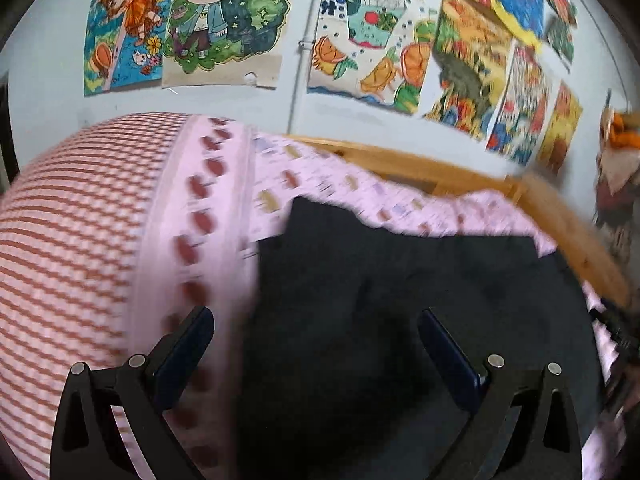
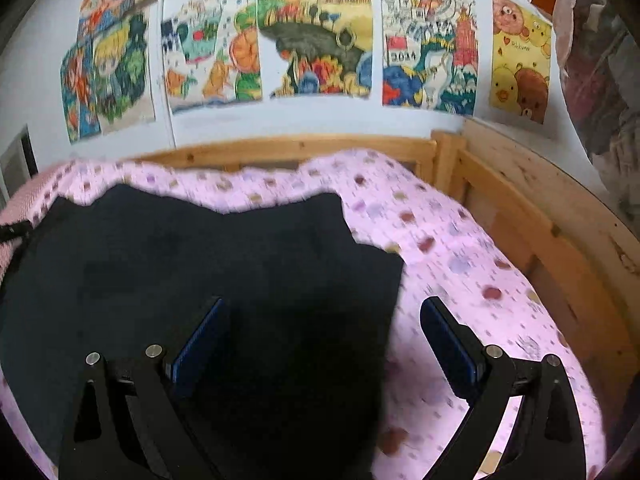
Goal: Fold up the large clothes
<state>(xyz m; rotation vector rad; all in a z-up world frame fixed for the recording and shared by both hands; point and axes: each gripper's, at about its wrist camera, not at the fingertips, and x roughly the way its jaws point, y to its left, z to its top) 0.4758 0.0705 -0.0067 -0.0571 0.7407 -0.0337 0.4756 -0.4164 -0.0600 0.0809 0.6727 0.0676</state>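
A large black garment [image 1: 400, 300] [image 2: 180, 264] lies spread flat on a pink dotted bedsheet [image 2: 460, 264]. My left gripper [image 1: 316, 320] hovers open above the garment's left edge, its left finger over the pink bedding and its right finger over the black cloth. Over the garment's right edge my right gripper [image 2: 322, 312] is open as well, with one finger over the cloth and the other over the sheet. Neither holds anything. Both views are blurred by motion.
A red-and-white checked pillow [image 1: 72, 240] with a pink dotted border lies left of the garment. A wooden bed frame [image 2: 520, 216] runs along the far and right sides. Colourful drawings [image 2: 316, 36] cover the wall behind. Bags and clothes [image 2: 592, 68] hang at the far right.
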